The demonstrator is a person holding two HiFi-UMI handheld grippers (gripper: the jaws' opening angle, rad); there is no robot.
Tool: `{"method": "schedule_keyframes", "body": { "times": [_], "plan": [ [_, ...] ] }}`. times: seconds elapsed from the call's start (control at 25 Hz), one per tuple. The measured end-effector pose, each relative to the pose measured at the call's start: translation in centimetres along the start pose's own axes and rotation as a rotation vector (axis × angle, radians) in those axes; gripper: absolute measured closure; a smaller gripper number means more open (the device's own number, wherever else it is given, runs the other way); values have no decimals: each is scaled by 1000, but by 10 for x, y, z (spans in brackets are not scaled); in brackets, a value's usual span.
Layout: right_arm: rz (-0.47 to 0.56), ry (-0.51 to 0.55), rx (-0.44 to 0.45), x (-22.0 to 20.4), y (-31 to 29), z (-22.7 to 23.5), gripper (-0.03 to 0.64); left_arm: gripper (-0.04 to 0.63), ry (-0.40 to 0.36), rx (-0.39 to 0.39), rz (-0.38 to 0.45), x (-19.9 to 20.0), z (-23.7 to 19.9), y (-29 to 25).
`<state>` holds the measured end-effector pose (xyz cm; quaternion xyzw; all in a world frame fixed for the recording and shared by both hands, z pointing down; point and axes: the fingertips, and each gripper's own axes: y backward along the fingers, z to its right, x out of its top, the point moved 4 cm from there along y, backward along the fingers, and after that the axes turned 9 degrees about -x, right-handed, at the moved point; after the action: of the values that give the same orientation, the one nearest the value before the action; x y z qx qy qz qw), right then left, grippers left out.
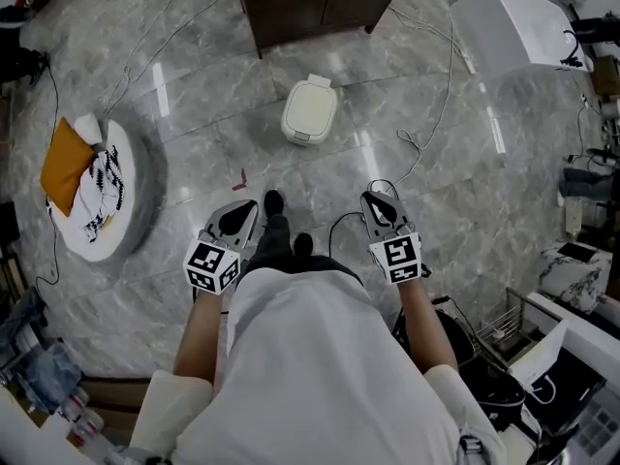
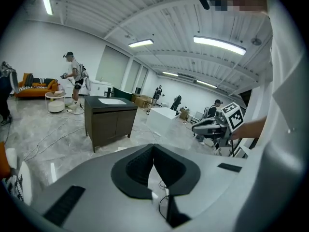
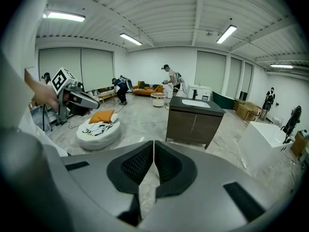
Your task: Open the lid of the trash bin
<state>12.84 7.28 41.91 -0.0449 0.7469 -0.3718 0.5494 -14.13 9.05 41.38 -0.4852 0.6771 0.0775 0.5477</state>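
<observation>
Locate the trash bin (image 1: pixel 309 134) in the head view: a small cream-white container with a rounded-rectangular outline, seen almost from directly above. It stands upright on the grey marble floor (image 1: pixel 194 143), straight ahead of you, between your shoes (image 1: pixel 274 204) and the dark wooden cabinet (image 1: pixel 320 3), apart from both. Its lid (image 1: pixel 310 107) is closed and lies flat across the whole top. A small tab (image 1: pixel 318 80) projects at the edge nearest the cabinet.

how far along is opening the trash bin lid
Nothing looks done: the cream plastic trash bin stands on the grey marble floor, lid down. In hand: nothing; left claw and right claw are shut, empty, short of it. Left: reach it, lift the lid.
</observation>
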Motion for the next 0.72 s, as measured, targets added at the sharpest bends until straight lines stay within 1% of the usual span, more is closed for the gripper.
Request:
{"method": "schedule_keyframes", "body": {
  "times": [0.12,0.28,0.48,0.72],
  "plan": [
    [-28,-22,-13,8,-11,0,586,577,0,-32,-21,4,-20,-8],
    [-75,-23,-34,11,-25,-1,586,577,9,-79,-50,7,-48,-21],
    [-109,-32,-60,19,-43,-6,586,577,-9,-133,-104,4,-77,-36],
    [-148,-57,-80,15,-56,-11,586,577,-23,-199,-150,2,-92,-58]
  ]
}}
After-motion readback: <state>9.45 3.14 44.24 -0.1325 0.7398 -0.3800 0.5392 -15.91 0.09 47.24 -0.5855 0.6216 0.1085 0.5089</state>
